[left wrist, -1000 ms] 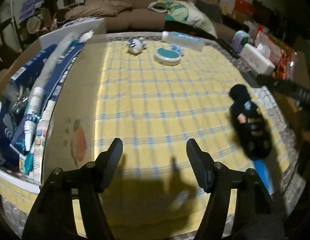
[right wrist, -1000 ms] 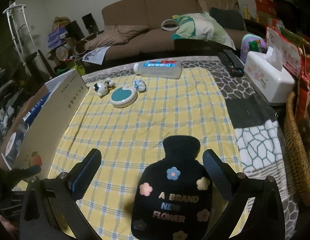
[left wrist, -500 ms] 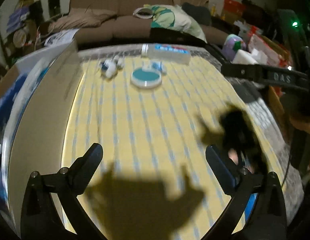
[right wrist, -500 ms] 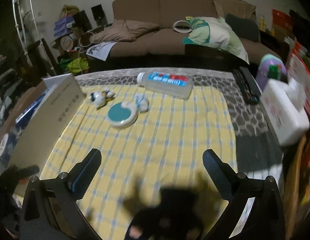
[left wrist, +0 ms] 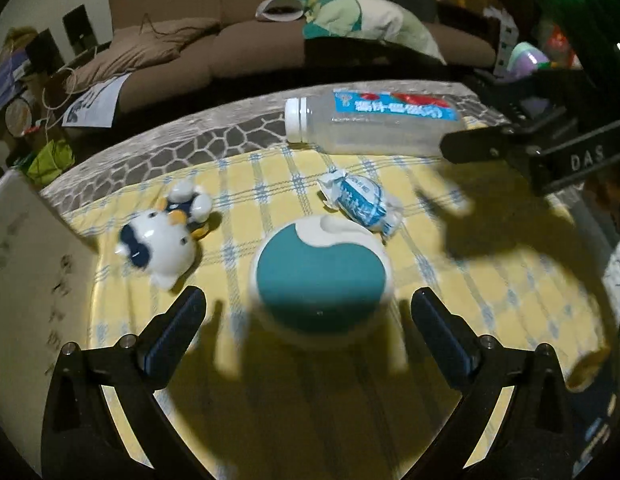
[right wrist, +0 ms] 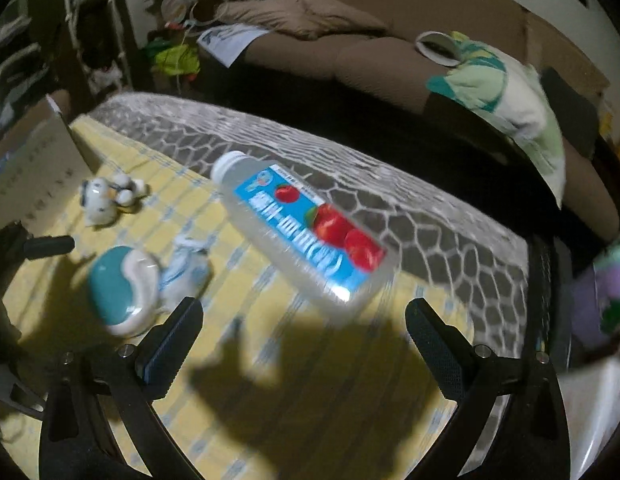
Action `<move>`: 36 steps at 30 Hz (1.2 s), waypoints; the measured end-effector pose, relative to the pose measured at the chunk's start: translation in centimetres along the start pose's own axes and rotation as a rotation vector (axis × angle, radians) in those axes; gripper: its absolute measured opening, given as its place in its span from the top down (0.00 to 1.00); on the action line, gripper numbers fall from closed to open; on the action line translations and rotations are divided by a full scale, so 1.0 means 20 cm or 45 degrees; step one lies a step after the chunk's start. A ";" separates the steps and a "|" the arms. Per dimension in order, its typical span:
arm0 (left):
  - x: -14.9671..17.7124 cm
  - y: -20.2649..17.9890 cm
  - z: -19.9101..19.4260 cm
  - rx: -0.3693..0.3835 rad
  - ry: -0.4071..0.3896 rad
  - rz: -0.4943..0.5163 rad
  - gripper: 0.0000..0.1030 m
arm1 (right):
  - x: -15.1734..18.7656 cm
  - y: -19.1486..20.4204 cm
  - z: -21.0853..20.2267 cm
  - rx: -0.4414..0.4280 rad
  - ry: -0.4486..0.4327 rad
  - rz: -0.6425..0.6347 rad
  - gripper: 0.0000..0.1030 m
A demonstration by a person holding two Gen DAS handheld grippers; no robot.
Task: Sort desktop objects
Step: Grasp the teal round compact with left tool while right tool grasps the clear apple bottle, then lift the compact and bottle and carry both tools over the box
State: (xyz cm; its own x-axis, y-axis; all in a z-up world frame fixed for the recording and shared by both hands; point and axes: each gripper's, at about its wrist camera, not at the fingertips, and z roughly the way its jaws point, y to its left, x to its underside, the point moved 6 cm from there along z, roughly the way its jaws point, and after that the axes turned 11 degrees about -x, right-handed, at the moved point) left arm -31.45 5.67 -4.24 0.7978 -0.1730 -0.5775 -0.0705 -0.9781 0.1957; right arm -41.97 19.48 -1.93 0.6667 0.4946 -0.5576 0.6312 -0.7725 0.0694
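Left gripper (left wrist: 308, 320) spread wide, holding nothing, low over the yellow checked desk (left wrist: 489, 280); round teal-and-white case (left wrist: 319, 276) just beyond at 12 o'clock, crumpled blue-white wrapper (left wrist: 359, 200) touching its far edge, white cow figurine (left wrist: 160, 240) at 10 o'clock. Right gripper (right wrist: 304, 336) likewise spread and empty, clear plastic bottle with blue label (right wrist: 298, 232) lying on its side ahead at 12 o'clock.

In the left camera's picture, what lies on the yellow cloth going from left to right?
Cow figurine → round teal-and-white case → small blue-and-white packet → the far-side clear bottle, lying down.
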 end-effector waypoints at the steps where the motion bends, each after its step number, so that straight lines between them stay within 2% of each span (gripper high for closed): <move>1: 0.00 -0.01 0.04 0.009 0.011 0.001 0.00 | -0.02 -0.02 0.04 0.011 0.014 -0.042 0.00; 3: 0.00 -0.05 0.10 0.034 0.035 0.027 0.00 | -0.05 -0.03 0.09 0.013 0.034 -0.099 0.00; 9: -0.06 -0.08 0.15 0.083 0.016 0.036 0.01 | -0.11 -0.07 0.30 0.006 0.144 -0.206 0.00; 11: -0.06 -0.08 0.14 0.099 -0.010 0.036 0.12 | -0.12 -0.09 0.35 -0.021 0.171 -0.196 0.00; 12: -0.05 -0.07 0.13 0.094 -0.028 0.027 0.22 | -0.11 -0.10 0.37 -0.056 0.182 -0.171 0.00; 14: -0.04 -0.07 0.12 0.107 -0.029 0.030 0.22 | -0.09 -0.11 0.39 -0.109 0.201 -0.104 0.03; 15: -0.04 -0.07 0.12 0.111 -0.030 0.034 0.22 | -0.08 -0.12 0.38 -0.161 0.206 -0.045 0.11; 16: -0.04 -0.06 0.11 0.122 -0.027 0.030 0.22 | -0.08 -0.13 0.37 -0.164 0.197 -0.018 0.13; 19: -0.01 -0.03 0.06 0.161 -0.027 -0.022 0.22 | -0.03 -0.12 0.28 -0.152 0.139 0.020 0.37; 20: 0.01 -0.01 0.04 0.172 -0.014 -0.032 0.22 | -0.01 -0.11 0.25 -0.154 0.125 0.041 0.39; 23: 0.09 0.02 -0.02 0.187 0.022 -0.042 0.22 | 0.09 -0.05 0.19 -0.128 0.141 0.065 0.39; 28: 0.25 0.10 -0.24 0.247 0.035 -0.101 0.22 | 0.27 0.17 -0.03 -0.167 0.109 0.118 0.40; 30: 0.32 0.14 -0.38 0.269 0.045 -0.117 0.22 | 0.34 0.27 -0.15 -0.177 0.098 0.167 0.40; 33: 0.39 0.21 -0.57 0.315 0.057 -0.138 0.22 | 0.41 0.43 -0.31 -0.251 0.064 0.238 0.40; 36: 0.44 0.37 -0.84 0.346 0.029 -0.159 0.22 | 0.47 0.59 -0.45 -0.304 0.042 0.303 0.40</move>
State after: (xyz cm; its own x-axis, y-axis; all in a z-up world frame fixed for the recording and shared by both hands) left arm -14.87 -1.20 5.37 0.8235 -0.0496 -0.5652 -0.1260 -0.9873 -0.0970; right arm -24.75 18.53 1.05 0.8166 0.3271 -0.4755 0.5286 -0.7547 0.3887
